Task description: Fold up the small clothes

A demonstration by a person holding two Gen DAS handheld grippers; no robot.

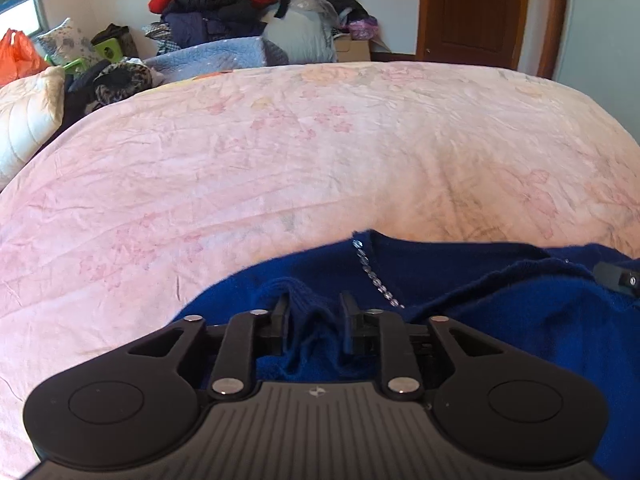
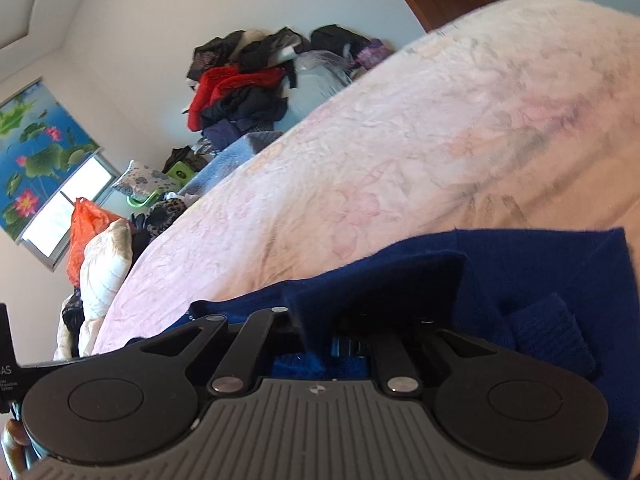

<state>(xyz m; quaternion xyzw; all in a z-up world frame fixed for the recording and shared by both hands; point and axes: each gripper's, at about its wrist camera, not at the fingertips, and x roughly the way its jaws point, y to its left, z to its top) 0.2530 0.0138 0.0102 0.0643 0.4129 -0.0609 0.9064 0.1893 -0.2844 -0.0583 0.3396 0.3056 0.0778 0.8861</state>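
Partial white lettering "AS" shows on a black bracket [image 2: 6,364] at the left edge. Smaller lines beneath are illegible. No other text is readable.

Soft daylight fills both views, coming from the bright window [image 2: 68,204] under the lotus-print roller blind [image 2: 38,144], whose pane is blown out to white. The wrinkled pink floral bedspread [image 1: 280,152] is evenly lit, with shallow shadows in its creases. Fisheye distortion bows its far edge and bends the brown wooden door [image 1: 472,8]. The right wrist view is tilted and slightly smeared toward its upper right, with dark vignetted corners
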